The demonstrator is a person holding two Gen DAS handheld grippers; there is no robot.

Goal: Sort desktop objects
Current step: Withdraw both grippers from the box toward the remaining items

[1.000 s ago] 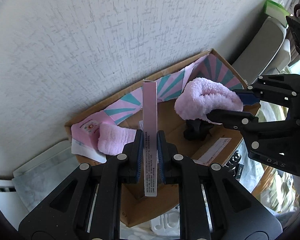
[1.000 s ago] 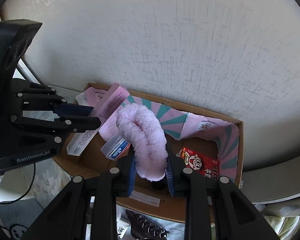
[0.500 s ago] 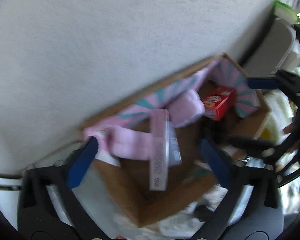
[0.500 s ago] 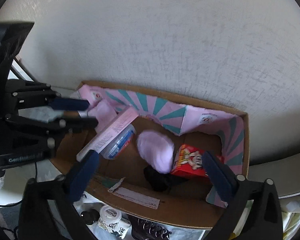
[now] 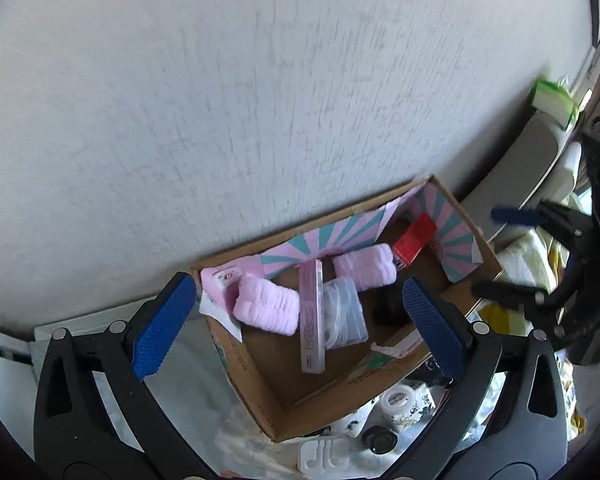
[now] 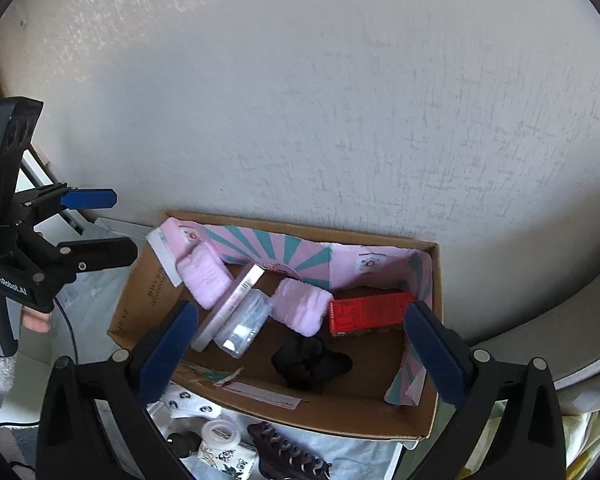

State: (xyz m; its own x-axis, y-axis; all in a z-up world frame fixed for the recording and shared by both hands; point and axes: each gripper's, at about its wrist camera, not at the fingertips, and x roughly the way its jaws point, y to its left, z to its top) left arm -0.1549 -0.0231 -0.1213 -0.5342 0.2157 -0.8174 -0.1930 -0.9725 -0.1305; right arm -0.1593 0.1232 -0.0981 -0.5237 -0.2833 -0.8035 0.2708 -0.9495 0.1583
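"GenRobot.AI" on left gripper (image 6: 87, 223) body; rest unreadable.

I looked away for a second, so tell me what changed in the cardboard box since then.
Both grippers let go. The left gripper dropped the long pink carton, which now lies flat in the cardboard box beside the clear plastic case. The right gripper released the fluffy pink cloth roll, now beside the red snack box. Both pulled back, open. The other pink roll stayed.

Bench (image 6: 100, 280) against a pale textured wall (image 6: 300, 100). Directly on it: open cardboard box (image 6: 340, 420), back edge at the wall. In front of the box, white patterned cloth (image 6: 340, 452) with a small white jar (image 6: 220, 436), a black claw clip (image 6: 288, 458), a white plastic piece (image 5: 324, 458).
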